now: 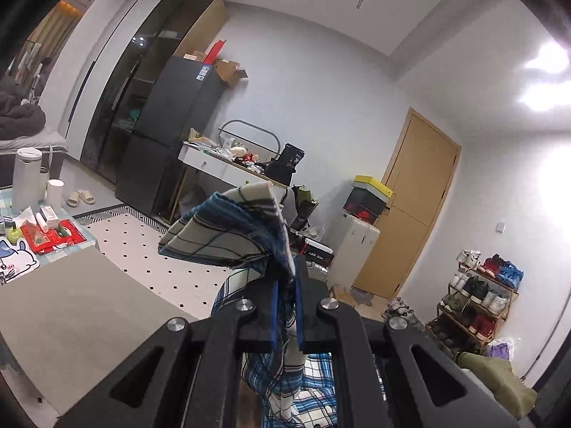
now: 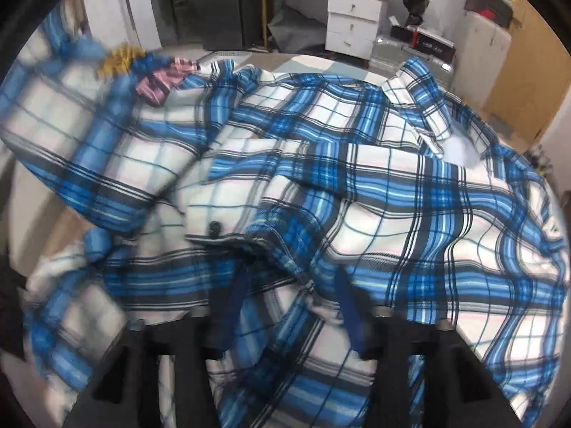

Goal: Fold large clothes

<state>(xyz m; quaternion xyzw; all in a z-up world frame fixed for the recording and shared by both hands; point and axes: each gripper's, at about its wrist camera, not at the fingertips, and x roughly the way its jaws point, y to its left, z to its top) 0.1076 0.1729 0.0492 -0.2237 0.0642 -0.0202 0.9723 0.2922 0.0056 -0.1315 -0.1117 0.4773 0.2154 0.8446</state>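
Left gripper is pinching the shirt: jaws pressed together on a bunched fold of blue-and-white plaid, blue pads hard against the cloth on both sides. Above the fingers I am seeing a stiff flap of the shirt sticking up and leaning left, pale inner face showing thin dark lines. More cloth is hanging below the jaws, off the table's edge. The gripper is pointing out across the room, nearly level.

Through the right wrist camera the shirt is filling almost the whole view. It is lying rumpled over the table, with only a pale strip of table showing at the far edge. The pattern is broad blue bands crossed by thin black and light-blue lines on white. The collar is lying toward the far right corner, folded open. A dark button is sitting on a placket near the middle left. The left part of the cloth is blurred, so I cannot read its folds there.

Right gripper is pointing steeply down at the shirt, jaws spread about half way, a ridge of plaid lying between the blue fingers. I cannot tell whether the pads are touching that ridge; they are not pressing it.

A small heap of blue, yellow and pink cloth is sitting at the far left edge, just beyond the shirt.
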